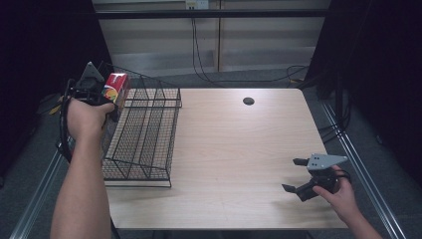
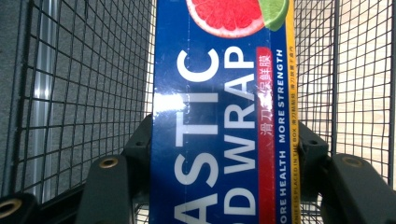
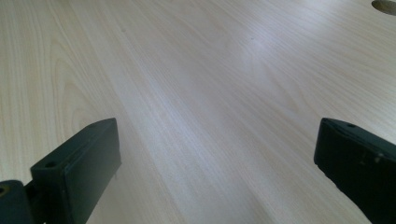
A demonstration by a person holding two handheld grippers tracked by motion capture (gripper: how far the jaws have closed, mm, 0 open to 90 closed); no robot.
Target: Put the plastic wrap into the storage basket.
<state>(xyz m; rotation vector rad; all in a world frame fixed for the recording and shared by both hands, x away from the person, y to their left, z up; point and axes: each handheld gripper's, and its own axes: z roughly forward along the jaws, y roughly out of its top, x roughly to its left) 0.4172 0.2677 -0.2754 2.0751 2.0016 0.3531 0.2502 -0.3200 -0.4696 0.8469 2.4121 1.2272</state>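
Observation:
A long blue plastic wrap box (image 2: 219, 121) with a grapefruit picture and a red end (image 1: 116, 85) is clamped between the jaws of my left gripper (image 1: 110, 97). That gripper holds it above the far left corner of a black wire basket (image 1: 144, 134), and in the left gripper view (image 2: 224, 154) the wire mesh (image 2: 93, 84) lies behind the box on both sides. My right gripper (image 1: 294, 174) hovers low over the table's near right part, jaws wide apart with nothing between them; its view (image 3: 215, 154) looks along bare wood.
The wire basket stands on the left side of the light wooden table (image 1: 239, 149). A round cable hole (image 1: 248, 101) sits at the table's far middle (image 3: 385, 5). Metal rails (image 1: 358, 164) run along both sides of the table, and cables lie on the floor behind.

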